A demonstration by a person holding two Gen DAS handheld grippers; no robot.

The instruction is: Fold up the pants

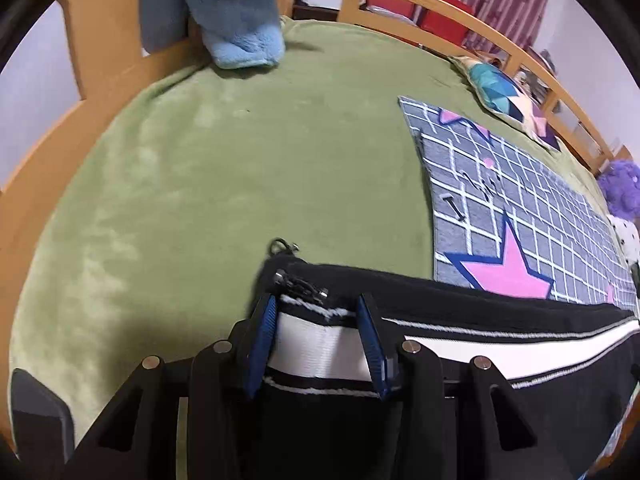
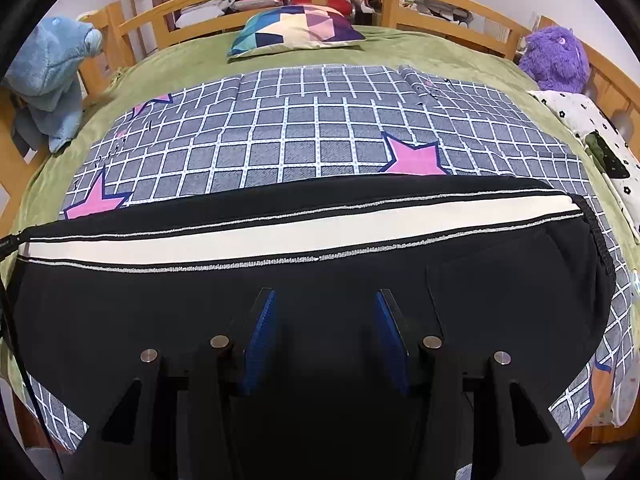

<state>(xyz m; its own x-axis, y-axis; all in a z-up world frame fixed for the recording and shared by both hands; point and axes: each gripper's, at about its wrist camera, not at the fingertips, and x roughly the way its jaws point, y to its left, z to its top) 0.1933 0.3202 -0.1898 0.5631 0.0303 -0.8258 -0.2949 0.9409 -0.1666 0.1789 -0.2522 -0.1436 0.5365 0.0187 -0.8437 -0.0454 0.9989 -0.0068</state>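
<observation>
The black pants (image 2: 304,288) lie flat across the near part of the bed (image 1: 240,160), folded lengthwise into a long band, partly on the grey blanket (image 2: 304,136) and with one end reaching onto the bare green cover. The cloth looks smooth and slightly thick; a wide white stripe with thin speckled lines on both sides runs along the whole length. At the end near the left side of the bed there is a small metal zipper pull and a cord loop. The left gripper (image 1: 318,316) stands over this end with its blue ribbed pads apart, the white stripe between them, and the pads do not press on it. The right gripper (image 2: 326,312) hangs above the plain black part of the pants, its jaws also apart and holding nothing. The blanket has a white grid pattern with pink stars. A soft blue plush toy (image 2: 52,76) leans at the wooden rail, a fluffy purple plush toy (image 2: 556,58) sits at the far right corner, and a pillow (image 2: 298,28) with coloured triangles lies at the far edge.
</observation>
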